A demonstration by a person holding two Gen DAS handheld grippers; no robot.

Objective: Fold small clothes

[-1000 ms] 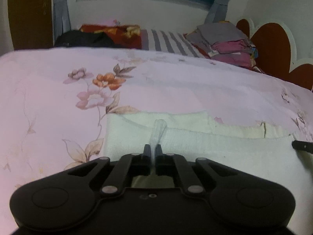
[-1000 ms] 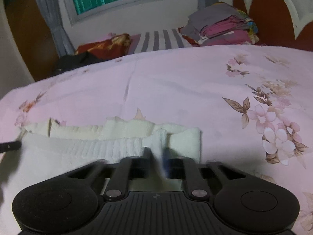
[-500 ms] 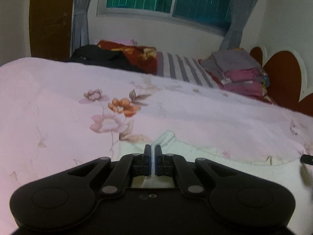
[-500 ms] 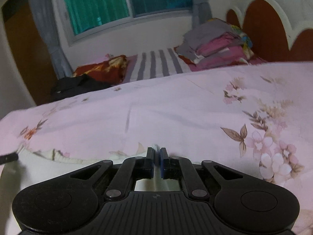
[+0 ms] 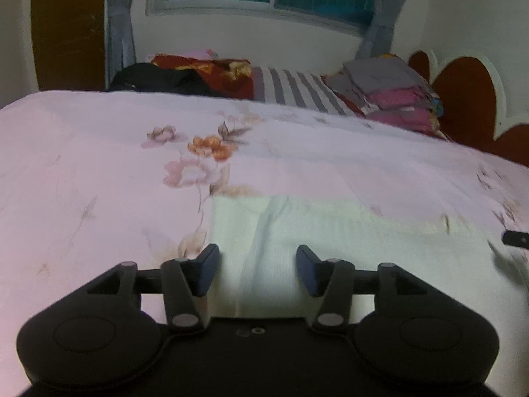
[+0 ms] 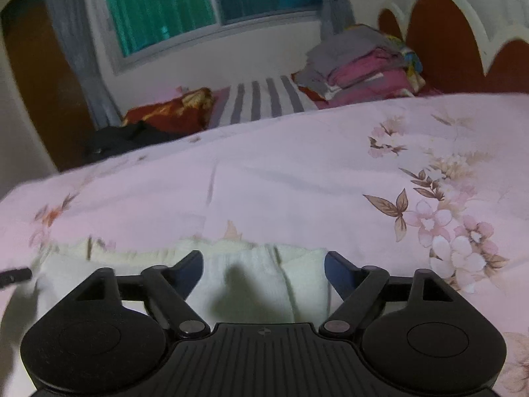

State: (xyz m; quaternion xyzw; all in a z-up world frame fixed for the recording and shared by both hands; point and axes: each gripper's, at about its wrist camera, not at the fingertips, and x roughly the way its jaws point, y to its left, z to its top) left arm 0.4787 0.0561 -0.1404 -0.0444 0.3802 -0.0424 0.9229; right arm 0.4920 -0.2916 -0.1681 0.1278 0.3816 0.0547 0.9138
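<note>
Garment (image 5: 330, 248), cream knit, laid flat on floral bedspread (image 5: 99, 165), directly ahead of both grippers. Left gripper (image 5: 258, 264) and right gripper (image 6: 263, 269): jaws opening, nothing pinched. Risk judged: released fold edge may spring back or get snagged by fingertips.

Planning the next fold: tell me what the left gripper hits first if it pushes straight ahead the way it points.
Probably the white garment lying just beyond the left gripper, whose jaws are opening with nothing clamped.
</note>
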